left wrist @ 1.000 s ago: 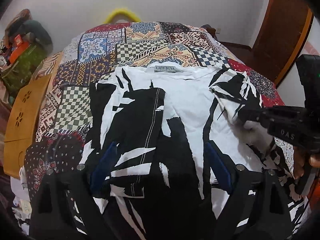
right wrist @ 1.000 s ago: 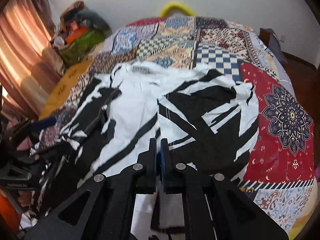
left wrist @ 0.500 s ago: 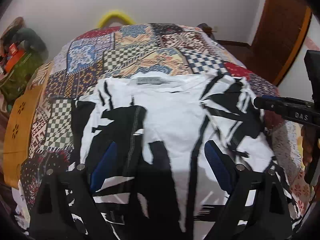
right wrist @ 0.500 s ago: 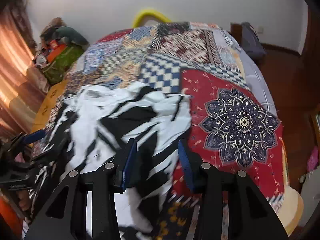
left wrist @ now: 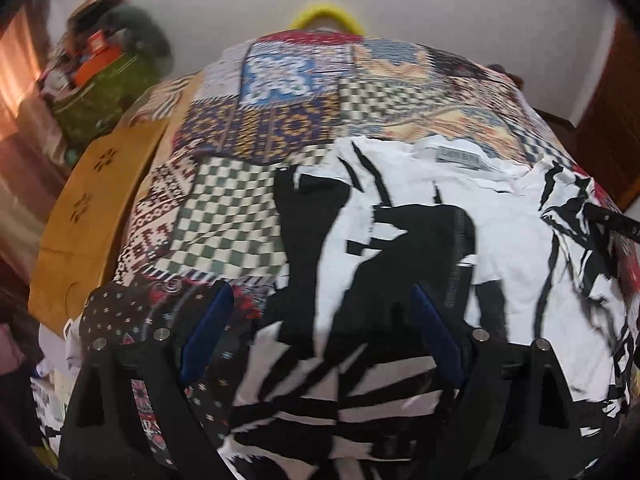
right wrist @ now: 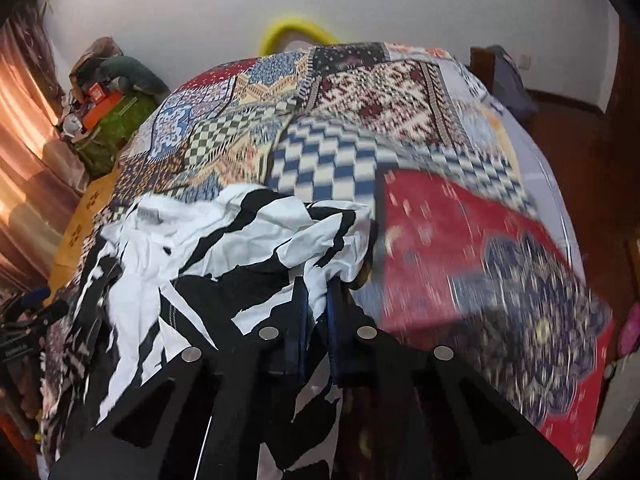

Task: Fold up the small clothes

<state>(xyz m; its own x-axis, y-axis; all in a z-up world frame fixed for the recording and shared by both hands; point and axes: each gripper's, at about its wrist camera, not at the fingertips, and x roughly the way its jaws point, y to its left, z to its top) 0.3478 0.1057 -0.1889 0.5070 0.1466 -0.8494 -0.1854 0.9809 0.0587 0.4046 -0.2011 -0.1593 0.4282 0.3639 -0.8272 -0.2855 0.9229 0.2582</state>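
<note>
A white shirt with black streaks point(left wrist: 420, 240) lies spread on a patchwork bedspread point(left wrist: 288, 120), its neck label point(left wrist: 458, 158) at the far edge. My left gripper point(left wrist: 320, 336) is open and empty, low over the shirt's near left part. My right gripper point(right wrist: 318, 316) is shut on the shirt's right edge point(right wrist: 320, 296) and lifts it, so the cloth bunches up in the right wrist view point(right wrist: 248, 240). The right gripper's arm point(left wrist: 612, 220) shows at the right edge of the left wrist view.
The bedspread point(right wrist: 440, 208) covers the whole bed. A yellow hoop point(right wrist: 296, 28) stands at the wall behind it. A tan board point(left wrist: 96, 208) lies along the bed's left side. A pile of bags and boxes point(right wrist: 104, 96) sits at the far left. A brown door point(left wrist: 612, 120) is at the right.
My right gripper opened, moved to the shirt's right edge and shut on it, bunching the cloth upward. My left gripper stayed open and shifted left over the shirt.
</note>
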